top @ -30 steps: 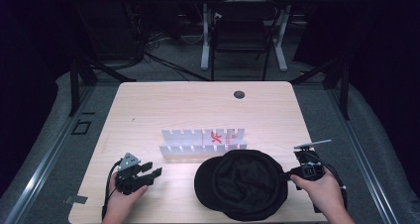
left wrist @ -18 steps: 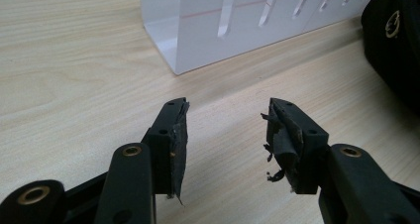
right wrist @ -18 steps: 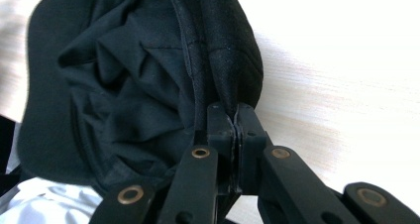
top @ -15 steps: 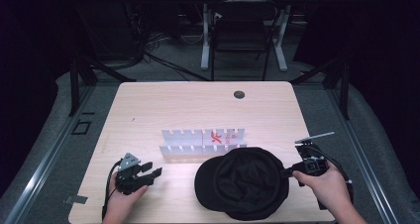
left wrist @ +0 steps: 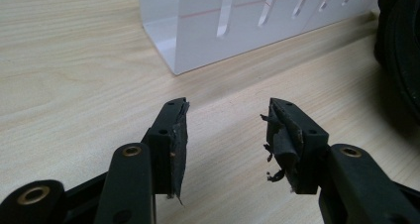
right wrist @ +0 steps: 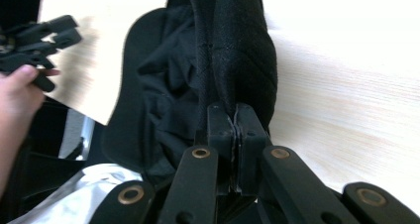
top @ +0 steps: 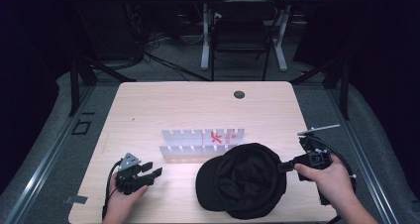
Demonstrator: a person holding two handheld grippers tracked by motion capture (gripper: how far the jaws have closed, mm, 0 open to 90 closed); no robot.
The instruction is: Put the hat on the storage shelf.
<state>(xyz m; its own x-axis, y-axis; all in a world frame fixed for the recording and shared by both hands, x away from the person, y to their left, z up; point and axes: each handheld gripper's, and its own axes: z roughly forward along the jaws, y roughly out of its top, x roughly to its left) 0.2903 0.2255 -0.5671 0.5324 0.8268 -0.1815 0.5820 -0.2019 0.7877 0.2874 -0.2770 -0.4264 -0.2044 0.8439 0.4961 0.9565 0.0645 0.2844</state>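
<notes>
— Two risks? Your right gripper [right wrist: 233,120] pinches only the black fabric cap's [top: 242,179] right rim, near the table edge; it could slip.

— And your left gripper [left wrist: 225,130], open and empty, could knock the white slotted rack [top: 203,142].

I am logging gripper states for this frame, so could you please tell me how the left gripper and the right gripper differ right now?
The left gripper has its jaws apart with nothing between them, while the right gripper is clamped on the edge of the black cap. The left gripper sits off to the cap's left, apart from it; the right gripper touches it at its right edge. Both are hand-held and low near the table's front edge.
</notes>
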